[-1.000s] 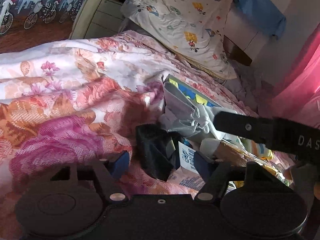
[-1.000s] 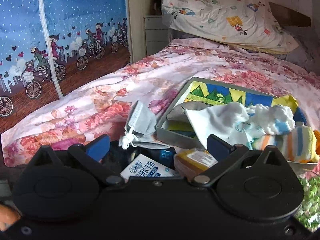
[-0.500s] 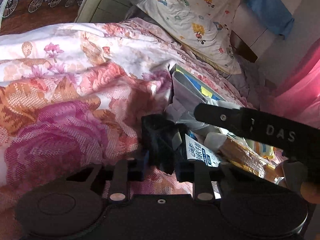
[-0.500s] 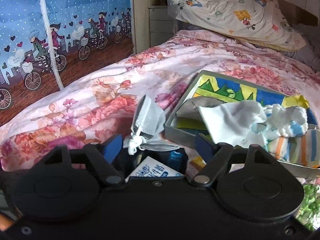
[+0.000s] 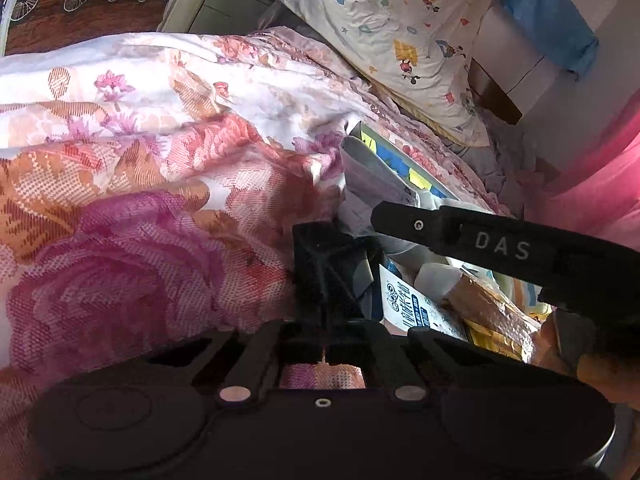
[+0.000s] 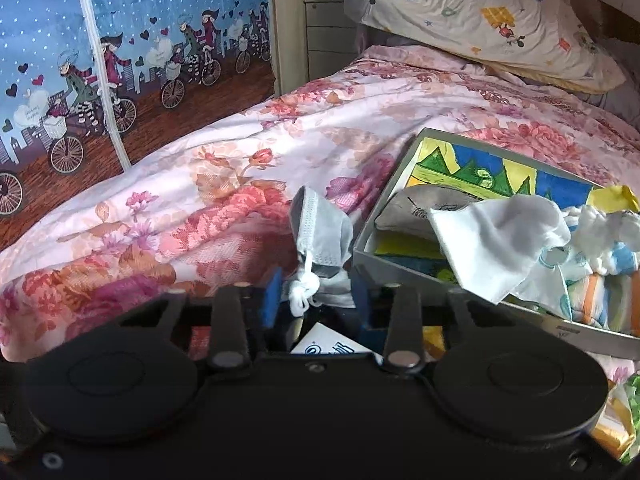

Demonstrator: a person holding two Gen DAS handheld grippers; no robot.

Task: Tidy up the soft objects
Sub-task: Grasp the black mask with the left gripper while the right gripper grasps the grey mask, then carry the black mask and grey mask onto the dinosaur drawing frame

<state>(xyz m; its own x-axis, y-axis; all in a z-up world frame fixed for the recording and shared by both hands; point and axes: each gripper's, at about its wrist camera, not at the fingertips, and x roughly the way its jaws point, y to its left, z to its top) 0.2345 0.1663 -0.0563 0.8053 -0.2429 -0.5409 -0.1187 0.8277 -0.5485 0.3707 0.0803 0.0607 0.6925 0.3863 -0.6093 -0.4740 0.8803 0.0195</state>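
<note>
My left gripper (image 5: 324,354) is shut on the near edge of a black folded cloth (image 5: 326,272) that lies on the floral quilt (image 5: 140,200). A grey face mask (image 6: 320,232) with white ear loops stands crumpled beside the grey box (image 6: 384,266). My right gripper (image 6: 316,304) straddles the mask's lower part and its jaws are closing. The blue pads (image 6: 273,300) stand close to the mask without clearly pressing it. In the left wrist view a right finger (image 5: 500,244) crosses above the cloth. The box holds a white cloth (image 6: 500,240), striped socks (image 6: 600,288) and a grey pouch (image 6: 420,208).
A white and blue packet (image 5: 412,300) and an orange wrapper (image 5: 492,312) lie by the black cloth. A cartoon-print pillow (image 6: 480,20) leans at the bed's head, with a bedside cabinet (image 6: 324,40) beside it. A bicycle-print curtain (image 6: 120,60) hangs left and pink fabric (image 5: 592,184) right.
The left jaws came together on the black cloth. The right gripper moved forward and down to the mask, and its jaws narrowed around it.
</note>
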